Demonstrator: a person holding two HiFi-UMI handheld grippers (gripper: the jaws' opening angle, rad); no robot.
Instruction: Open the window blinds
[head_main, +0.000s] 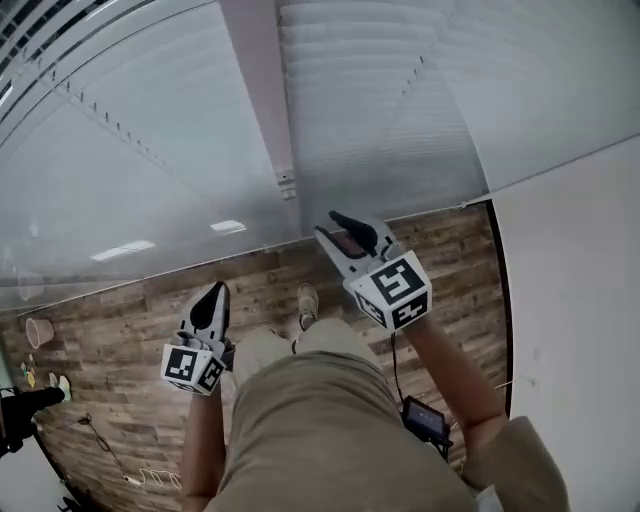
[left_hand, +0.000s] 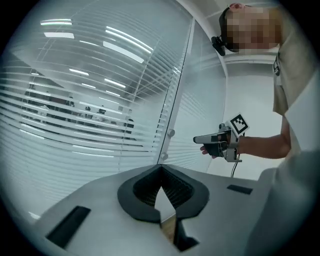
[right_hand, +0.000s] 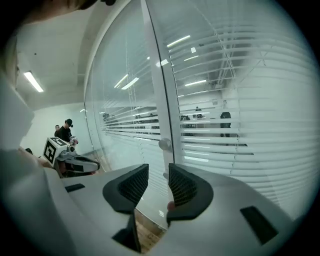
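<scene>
Smooth white slats of the window blinds (head_main: 380, 110) sit behind glossy glass (head_main: 120, 190) that mirrors ceiling lights left of the matt white frame post (head_main: 258, 90). Below the post, the floor (head_main: 120, 350) is matt, grainy wood. The right gripper (right_hand: 159, 187) is matt grey plastic with black ribbed pads (right_hand: 182, 187).

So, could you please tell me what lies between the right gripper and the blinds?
The right gripper view shows bare air: the right gripper, jaws apart and empty, faces the white post with its round knob, blinds on both sides.
</scene>
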